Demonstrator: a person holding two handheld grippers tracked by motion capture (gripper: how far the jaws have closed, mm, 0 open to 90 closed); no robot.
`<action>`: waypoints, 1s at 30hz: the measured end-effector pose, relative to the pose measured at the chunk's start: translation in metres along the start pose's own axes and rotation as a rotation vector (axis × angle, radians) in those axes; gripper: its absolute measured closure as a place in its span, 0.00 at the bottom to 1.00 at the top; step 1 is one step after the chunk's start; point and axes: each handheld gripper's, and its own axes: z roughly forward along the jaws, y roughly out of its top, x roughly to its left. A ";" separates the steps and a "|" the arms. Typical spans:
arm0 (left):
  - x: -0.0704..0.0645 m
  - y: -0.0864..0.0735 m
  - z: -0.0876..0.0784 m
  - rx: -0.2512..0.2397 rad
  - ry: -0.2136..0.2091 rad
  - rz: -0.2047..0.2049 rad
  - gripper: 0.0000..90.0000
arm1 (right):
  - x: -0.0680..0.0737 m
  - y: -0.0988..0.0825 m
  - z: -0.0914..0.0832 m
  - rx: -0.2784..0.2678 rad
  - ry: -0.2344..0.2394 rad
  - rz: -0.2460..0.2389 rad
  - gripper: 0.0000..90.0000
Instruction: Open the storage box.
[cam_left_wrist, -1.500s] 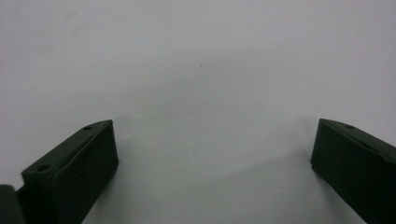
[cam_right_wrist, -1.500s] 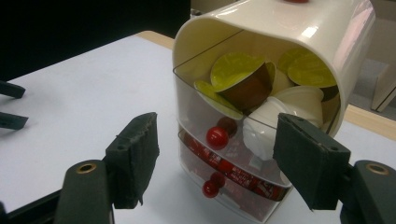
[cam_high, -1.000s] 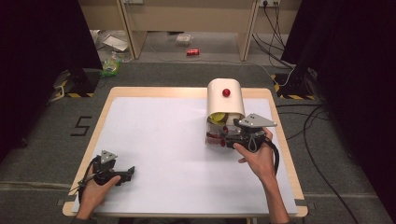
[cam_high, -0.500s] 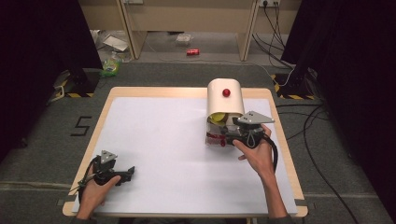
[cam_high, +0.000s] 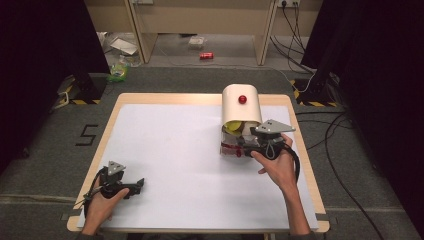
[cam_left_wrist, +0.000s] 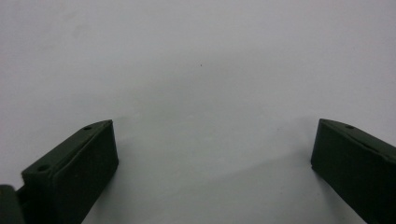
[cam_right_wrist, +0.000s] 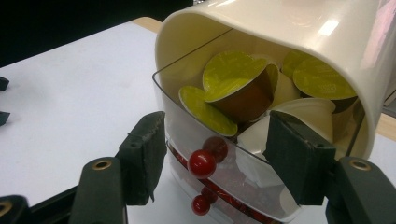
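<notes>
High view: a glossy cream dispenser with a rounded hood and a red knob stands at about 2 o'clock on the white table, which has a pale wood rim. Around it lie grey carpet, black curtains, cables and a red can on the floor at 12 o'clock. The right gripper sits at the dispenser's near end; the left gripper rests at 7 o'clock, well apart.

Left gripper view: two matte black jaws stand wide apart over bare white tabletop, holding nothing.

Right gripper view: the jaws are spread on either side of a clear plastic drawer with a small red knob, its near corner between them. Whether they touch it I cannot tell. Capsules with yellow-green foil lids are piled inside.
</notes>
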 end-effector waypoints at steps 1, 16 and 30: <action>0.000 0.000 0.000 0.000 -0.001 0.000 0.00 | 0.000 0.000 -0.001 0.001 0.000 -0.002 0.43; 0.000 0.000 0.000 0.000 -0.001 0.000 0.00 | 0.000 -0.001 0.004 0.001 0.003 -0.021 0.43; 0.000 0.000 0.000 0.000 -0.001 0.000 0.00 | 0.011 -0.008 -0.014 0.039 0.020 -0.078 0.50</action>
